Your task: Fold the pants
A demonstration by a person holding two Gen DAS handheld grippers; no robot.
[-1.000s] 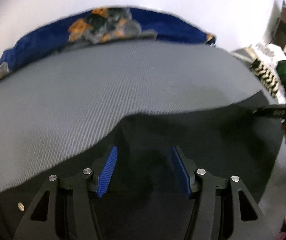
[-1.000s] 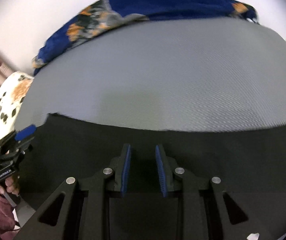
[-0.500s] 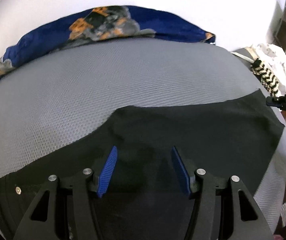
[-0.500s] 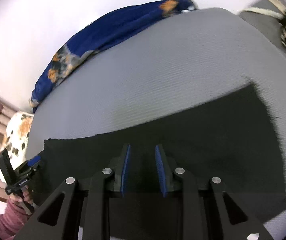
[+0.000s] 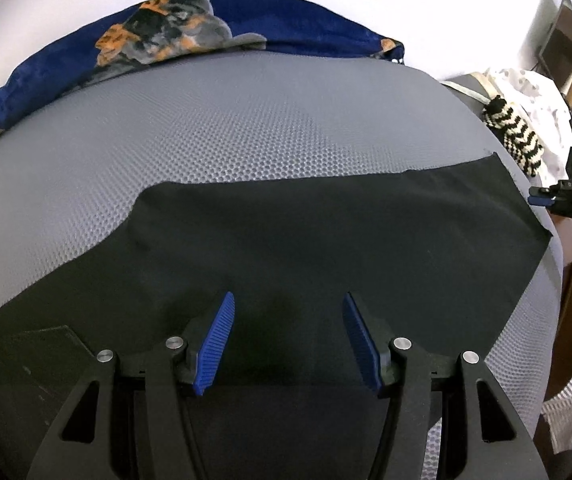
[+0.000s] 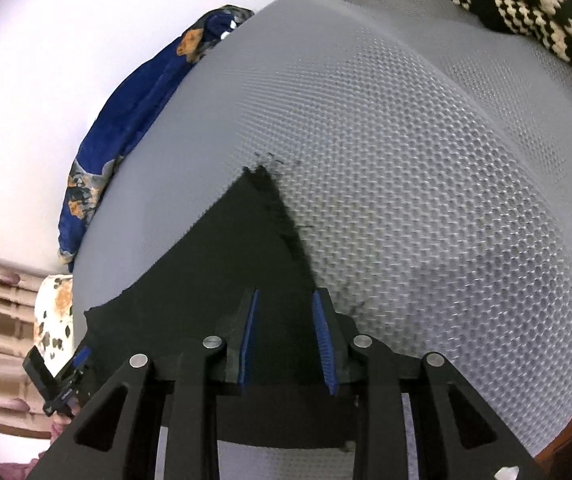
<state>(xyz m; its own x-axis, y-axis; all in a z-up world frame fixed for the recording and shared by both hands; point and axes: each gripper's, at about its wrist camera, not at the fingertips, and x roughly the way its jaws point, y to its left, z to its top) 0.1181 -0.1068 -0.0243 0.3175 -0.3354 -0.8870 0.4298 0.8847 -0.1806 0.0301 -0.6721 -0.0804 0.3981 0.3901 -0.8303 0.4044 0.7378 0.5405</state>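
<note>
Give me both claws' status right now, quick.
Left claw: open, holding nothing, above the black pants.
Right claw: open, nothing pinched, over the pants' corner on the grey mat.

Black pants (image 5: 306,248): plain dark fabric, spread flat, smooth, no visible folds. Lies directly ahead of and beneath left gripper's view, reaching far right. In right wrist view, frayed corner (image 6: 259,184) points away, ahead of fingers.
</note>
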